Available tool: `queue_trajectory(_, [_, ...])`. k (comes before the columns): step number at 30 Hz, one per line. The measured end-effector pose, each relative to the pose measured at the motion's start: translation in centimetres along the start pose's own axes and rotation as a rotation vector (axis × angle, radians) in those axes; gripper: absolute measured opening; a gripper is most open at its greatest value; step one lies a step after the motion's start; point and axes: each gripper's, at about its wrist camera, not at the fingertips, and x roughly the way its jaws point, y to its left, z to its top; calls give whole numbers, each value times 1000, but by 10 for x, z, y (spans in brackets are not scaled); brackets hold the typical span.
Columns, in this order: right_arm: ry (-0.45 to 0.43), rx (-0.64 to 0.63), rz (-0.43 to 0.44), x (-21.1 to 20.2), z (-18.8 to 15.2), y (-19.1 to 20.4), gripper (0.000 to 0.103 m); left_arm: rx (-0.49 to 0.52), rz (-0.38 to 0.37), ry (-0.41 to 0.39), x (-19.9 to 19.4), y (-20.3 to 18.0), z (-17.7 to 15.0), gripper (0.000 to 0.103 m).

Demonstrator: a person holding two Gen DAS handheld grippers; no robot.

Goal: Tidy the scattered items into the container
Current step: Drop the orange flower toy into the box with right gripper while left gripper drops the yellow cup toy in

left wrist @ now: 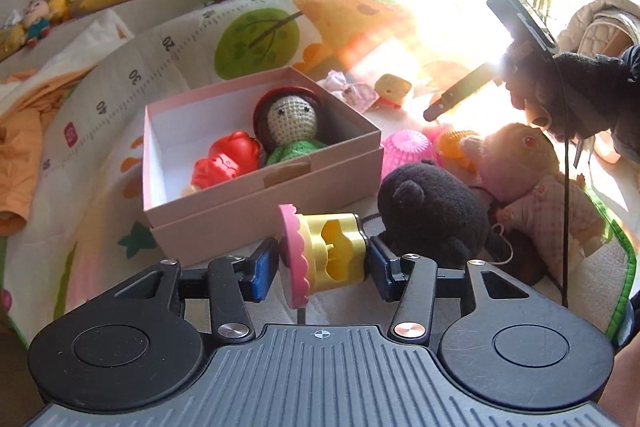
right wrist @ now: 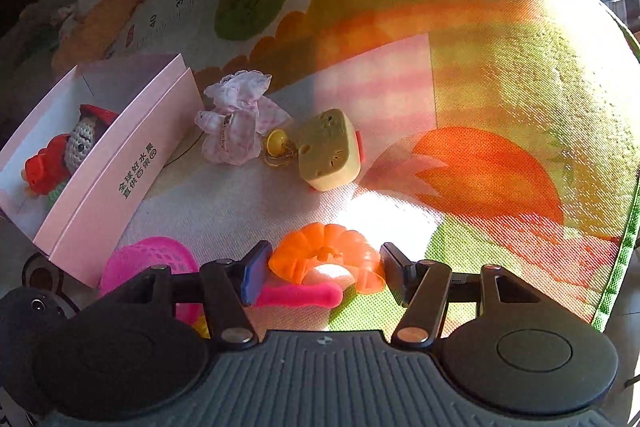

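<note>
My left gripper (left wrist: 322,263) is shut on a yellow toy cupcake with a pink frill (left wrist: 332,251), held just in front of the pink box (left wrist: 256,203). Inside the box lie a crochet doll (left wrist: 292,123) and a red toy (left wrist: 228,157). My right gripper (right wrist: 325,269) is open low over the mat, and its fingers flank an orange ridged toy (right wrist: 332,251) closely. A pink stick (right wrist: 300,297) lies under that toy. The left wrist view shows one right finger (left wrist: 460,91) in the glare, held by a gloved hand (left wrist: 580,95).
On the printed play mat (right wrist: 480,67) lie a cheese-shaped block (right wrist: 330,155) with a yellow bell (right wrist: 276,143), a frilly pink cloth (right wrist: 236,119) and a pink basket (right wrist: 148,259). Right of the box are a black plush (left wrist: 436,211) and a pink plush (left wrist: 532,183).
</note>
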Motion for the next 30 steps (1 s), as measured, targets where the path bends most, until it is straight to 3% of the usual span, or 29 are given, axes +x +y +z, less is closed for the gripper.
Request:
queue_trajectory(5, [-117, -4, 29, -44, 11, 9, 59, 52, 52, -50, -3, 8, 28, 53])
queue_trajectory(11, [-199, -76, 196, -80, 31, 50, 59, 121, 80, -102, 16, 18, 65, 53])
queue_trajectory(15, [-211, -59, 360, -71, 60, 78, 59, 147, 130, -121, 41, 37, 94, 53])
queue_trajectory(20, [-204, -20, 475, -24, 105, 108, 63, 171, 234, -143, 89, 63, 120, 55])
queue_trajectory(24, [-197, 36, 457, -7, 120, 108, 68, 49, 227, -98, 108, 93, 125, 56])
queue_trajectory(30, [-196, 20, 368, -21, 90, 78, 68, -37, 153, -103, 77, 88, 102, 63])
